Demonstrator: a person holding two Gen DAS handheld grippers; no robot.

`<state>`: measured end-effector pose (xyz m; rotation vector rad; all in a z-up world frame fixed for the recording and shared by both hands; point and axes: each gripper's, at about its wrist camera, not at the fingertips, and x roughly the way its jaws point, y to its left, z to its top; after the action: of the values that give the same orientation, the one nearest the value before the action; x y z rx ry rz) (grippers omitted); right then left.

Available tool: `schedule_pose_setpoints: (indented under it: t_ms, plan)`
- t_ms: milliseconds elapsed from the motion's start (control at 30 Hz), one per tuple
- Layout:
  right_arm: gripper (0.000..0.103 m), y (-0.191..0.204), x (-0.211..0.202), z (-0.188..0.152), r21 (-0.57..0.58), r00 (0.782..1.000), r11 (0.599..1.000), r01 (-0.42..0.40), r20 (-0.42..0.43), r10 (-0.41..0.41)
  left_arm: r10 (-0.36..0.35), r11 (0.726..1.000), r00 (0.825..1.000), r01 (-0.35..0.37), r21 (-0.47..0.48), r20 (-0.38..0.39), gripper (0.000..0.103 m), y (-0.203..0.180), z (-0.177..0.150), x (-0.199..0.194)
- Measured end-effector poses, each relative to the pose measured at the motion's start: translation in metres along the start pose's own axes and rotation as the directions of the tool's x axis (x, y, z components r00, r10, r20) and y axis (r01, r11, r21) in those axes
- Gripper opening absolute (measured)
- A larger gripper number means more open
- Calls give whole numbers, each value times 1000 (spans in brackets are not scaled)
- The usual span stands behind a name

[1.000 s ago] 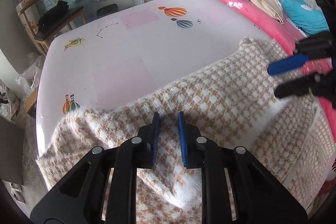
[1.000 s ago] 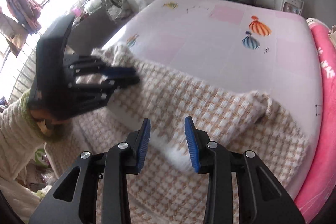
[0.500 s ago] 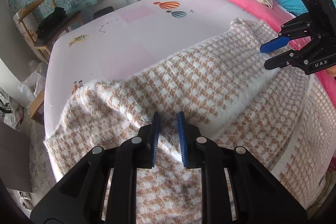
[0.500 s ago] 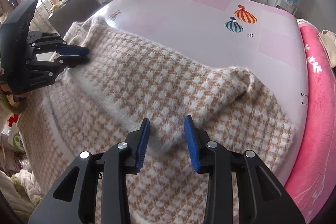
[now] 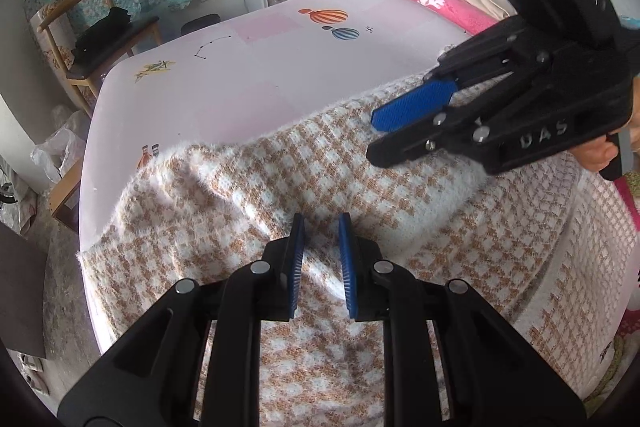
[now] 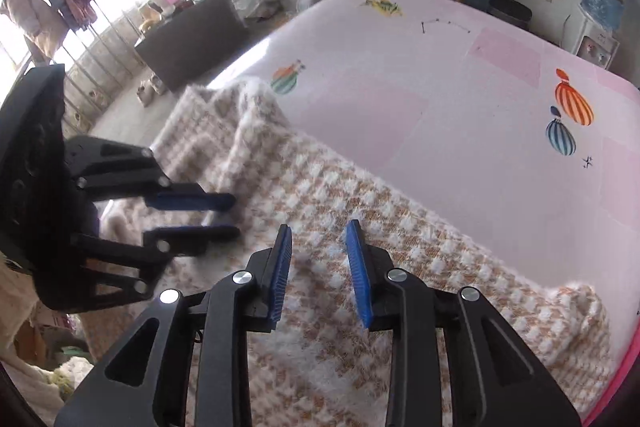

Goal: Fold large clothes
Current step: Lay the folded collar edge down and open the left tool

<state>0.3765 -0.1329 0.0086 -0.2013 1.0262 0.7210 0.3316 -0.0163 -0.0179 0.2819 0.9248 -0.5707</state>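
- The bed (image 5: 256, 75), under a pale pink sheet printed with balloons, fills most of both views; its far half lies bare.
- The garment (image 5: 280, 187), a fuzzy tan-and-white houndstooth knit, covers the near part of the bed and hangs over the near edge. Its far edge runs in a ragged line across the sheet, with a raised fold at the left and a bunched corner at the right (image 6: 576, 303).
- The right gripper (image 6: 320, 267) hovers over the middle of the knit, jaws parted to a medium gap with only cloth beneath them, gripping nothing.
- The left gripper (image 5: 321, 259) sits just beside it over a crease, jaws narrowly apart and likewise empty.
- Judged step: one fold looks laid down and let go; a fresh grasp has not yet begun.
- Next move likely calls for each gripper to travel to an outer edge or corner, pinch through the thick pile, and lift evenly so the layers do not slide.
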Motion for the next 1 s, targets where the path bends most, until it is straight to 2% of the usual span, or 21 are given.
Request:
schedule_pose_setpoints:
  t_ms: [100,133,233,300,400,467,533,633,667,733,767,900,933,1000]
  plan:
    - [28,-2,-14,-15,13,999,999,-37,14,36,-11,1000,1000,11,1,6,17,1,-2,-1]
    - [28,-2,-17,-23,15,999,999,-36,-7,36,-15,1000,1000,15,2,9,17,2,-3,-1]
    - [28,-1,-22,-54,-6,997,1000,24,-77,-24,-41,999,999,41,-19,11,17,7,-4,-1]
    - [27,-7,-34,-67,32,996,999,28,-88,-25,-47,999,999,48,-26,15,17,11,-5,-2]
    - [27,-19,-62,-65,116,1000,993,3,-8,-2,-37,999,999,38,-37,17,17,12,-5,-2]
    - [27,-25,-74,-59,150,998,989,13,58,-22,-22,998,1000,23,-53,13,17,11,-4,-2]
    - [27,-31,-72,-55,164,994,984,64,72,-77,-1,997,1000,2,-72,5,17,9,-3,-2]
    - [27,-45,-39,-64,206,985,964,168,-70,-157,23,994,1000,-24,-108,-9,17,6,-2,-6]
    - [27,-45,-43,-68,220,986,962,164,-44,-158,32,992,999,-33,-123,-9,17,5,-2,-11]
    - [27,-37,-57,-74,233,980,952,198,-54,-190,39,989,999,-38,-144,7,17,4,-4,-27]
    - [31,-32,-66,-79,240,976,946,216,-46,-211,38,989,999,-34,-147,30,17,4,-7,-39]
    - [59,7,-106,-105,208,967,948,239,34,-251,72,982,996,-61,-177,59,20,5,-29,-86]
    - [62,20,-114,-113,193,967,953,233,59,-249,88,978,995,-75,-196,56,22,6,-38,-97]
    - [75,41,-127,-131,182,972,965,189,108,-210,134,964,990,-121,-239,38,32,7,-59,-115]
